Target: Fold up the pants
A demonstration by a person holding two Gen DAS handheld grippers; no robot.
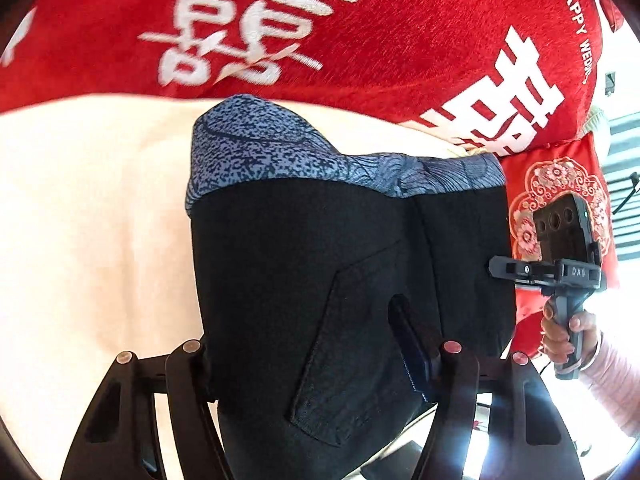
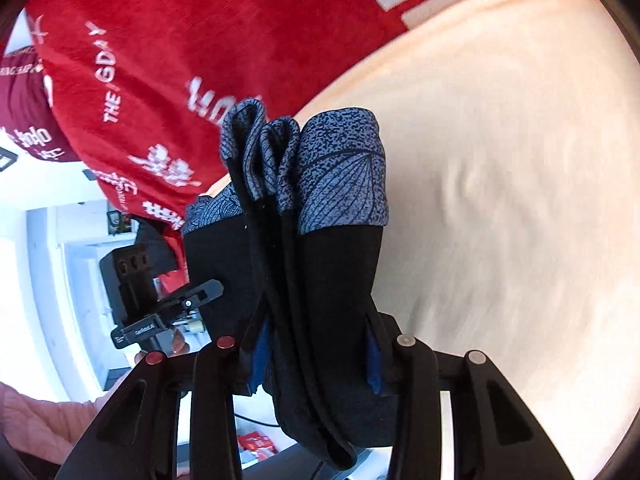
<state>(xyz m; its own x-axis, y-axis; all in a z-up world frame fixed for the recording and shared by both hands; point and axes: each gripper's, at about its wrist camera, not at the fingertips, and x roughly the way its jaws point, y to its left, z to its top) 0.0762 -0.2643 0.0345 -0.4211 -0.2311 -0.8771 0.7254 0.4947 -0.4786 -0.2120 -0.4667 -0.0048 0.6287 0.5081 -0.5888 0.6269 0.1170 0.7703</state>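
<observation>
Left wrist view: I see a red blanket (image 1: 360, 40) with white characters behind, and a red patterned cushion (image 1: 560, 184) at the right. The black pants (image 1: 340, 260) — blue-patterned cuffs on top — hang folded above the cream bed sheet (image 1: 88, 220). My left hand-held gripper (image 1: 320, 340) is clamped on them; my right hand-held gripper (image 2: 316, 344) pinches the bunched layers edge-on. A bright room shows beyond.
</observation>
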